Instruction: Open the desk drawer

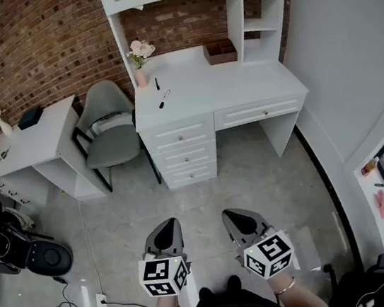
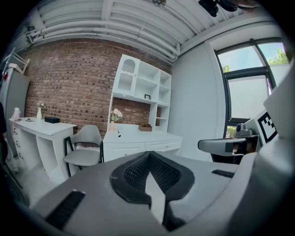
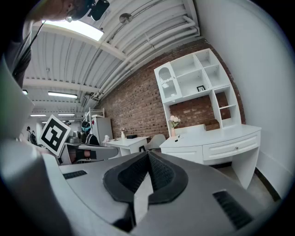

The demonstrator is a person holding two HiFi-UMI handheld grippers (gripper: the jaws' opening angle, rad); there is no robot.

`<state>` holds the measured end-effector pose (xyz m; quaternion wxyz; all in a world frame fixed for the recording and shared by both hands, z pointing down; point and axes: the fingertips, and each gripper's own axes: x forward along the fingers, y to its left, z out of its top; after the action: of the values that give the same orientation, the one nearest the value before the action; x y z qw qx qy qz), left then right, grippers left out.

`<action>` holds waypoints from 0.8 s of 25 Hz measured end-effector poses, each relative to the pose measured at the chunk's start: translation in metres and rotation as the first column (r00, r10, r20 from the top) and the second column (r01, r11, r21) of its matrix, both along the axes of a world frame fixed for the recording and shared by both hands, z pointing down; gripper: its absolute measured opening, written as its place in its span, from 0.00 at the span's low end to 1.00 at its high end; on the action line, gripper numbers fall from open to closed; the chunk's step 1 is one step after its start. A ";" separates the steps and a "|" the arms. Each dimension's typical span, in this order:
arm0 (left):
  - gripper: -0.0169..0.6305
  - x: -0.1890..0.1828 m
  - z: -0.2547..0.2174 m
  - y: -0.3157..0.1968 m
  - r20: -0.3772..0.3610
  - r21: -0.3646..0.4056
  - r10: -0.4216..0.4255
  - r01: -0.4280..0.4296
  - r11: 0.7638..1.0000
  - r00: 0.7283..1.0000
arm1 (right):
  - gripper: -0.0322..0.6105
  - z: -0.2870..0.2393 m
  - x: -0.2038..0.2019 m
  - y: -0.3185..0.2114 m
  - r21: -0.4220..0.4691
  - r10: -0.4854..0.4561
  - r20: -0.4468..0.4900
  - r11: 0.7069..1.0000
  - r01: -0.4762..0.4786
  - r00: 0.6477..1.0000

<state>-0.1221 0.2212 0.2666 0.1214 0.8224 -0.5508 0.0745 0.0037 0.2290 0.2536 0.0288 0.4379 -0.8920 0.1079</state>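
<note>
As left tongs [image 1: 167, 226] and right tongs [image 1: 231, 215] hover, drawer [image 1: 260, 112] lies far ahead.

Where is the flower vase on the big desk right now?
In the head view the flower vase stands at the back left corner of the white desk, with the grey chair just to its left.

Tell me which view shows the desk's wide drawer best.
The head view: the wide drawer faces the camera, with its whole front and its knob unobstructed. The right gripper view shows the drawer at an angle, with the knob visible. The left gripper view shows it small and far away, its detail unclear.
</note>
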 end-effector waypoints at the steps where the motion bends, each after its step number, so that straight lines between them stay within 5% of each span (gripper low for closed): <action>1: 0.04 0.003 -0.001 0.000 0.003 -0.002 -0.001 0.001 1.000 1.000 | 0.06 -0.001 0.003 0.000 0.000 -0.003 0.002 1.000 0.003 1.000; 13: 0.04 0.025 0.010 -0.007 -0.004 -0.039 -0.041 0.041 0.998 0.999 | 0.06 0.006 0.033 -0.004 -0.018 -0.029 0.009 0.999 0.029 1.000; 20: 0.04 0.029 0.023 -0.051 0.021 -0.055 -0.021 0.022 0.998 1.000 | 0.06 0.009 0.046 -0.039 -0.016 0.013 0.048 1.000 -0.012 0.999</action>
<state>-0.0933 0.1698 0.2899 0.1391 0.8120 -0.5585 0.0969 0.0495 0.1897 0.2625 0.0101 0.4406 -0.8888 0.1257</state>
